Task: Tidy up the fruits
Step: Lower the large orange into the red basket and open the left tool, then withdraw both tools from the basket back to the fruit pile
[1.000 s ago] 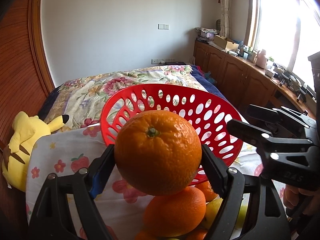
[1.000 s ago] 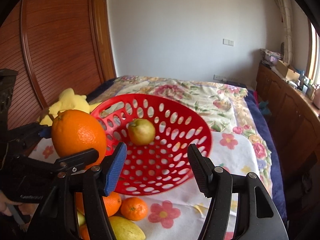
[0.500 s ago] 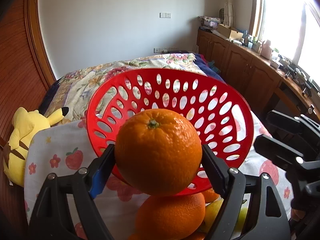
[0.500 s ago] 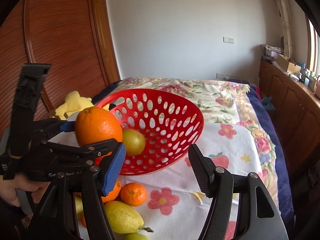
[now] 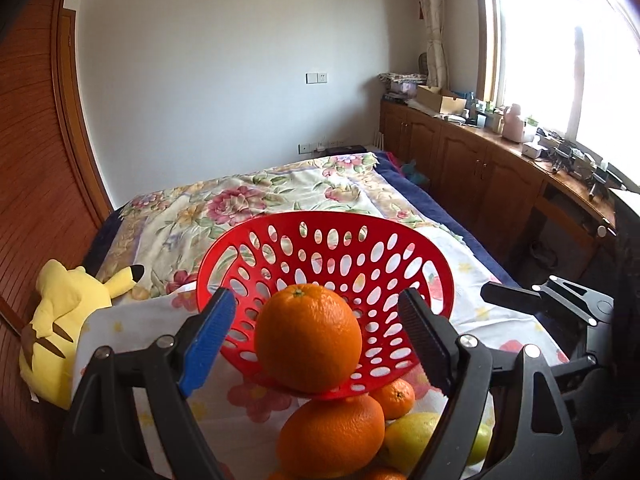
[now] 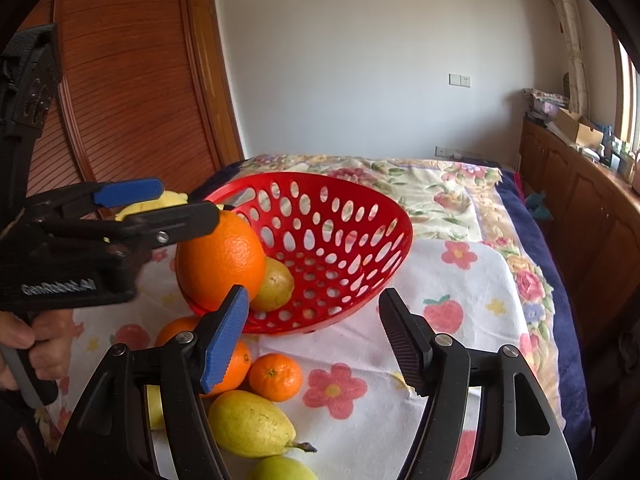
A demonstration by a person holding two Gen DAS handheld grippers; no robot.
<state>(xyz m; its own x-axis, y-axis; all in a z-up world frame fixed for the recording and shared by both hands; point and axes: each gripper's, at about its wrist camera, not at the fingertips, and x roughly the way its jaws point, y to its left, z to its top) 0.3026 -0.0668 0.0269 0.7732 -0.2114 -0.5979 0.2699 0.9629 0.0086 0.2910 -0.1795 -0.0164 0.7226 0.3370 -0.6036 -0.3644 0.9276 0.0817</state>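
Red basket rim under loose orange, perhaps touching; left claw and right claw both apart

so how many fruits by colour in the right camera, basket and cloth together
orange: 3, big one at basket rim, big one on cloth, small one
yellow-green: 3, one in basket, two on cloth
total: 6, maybe more hidden behind right gripper
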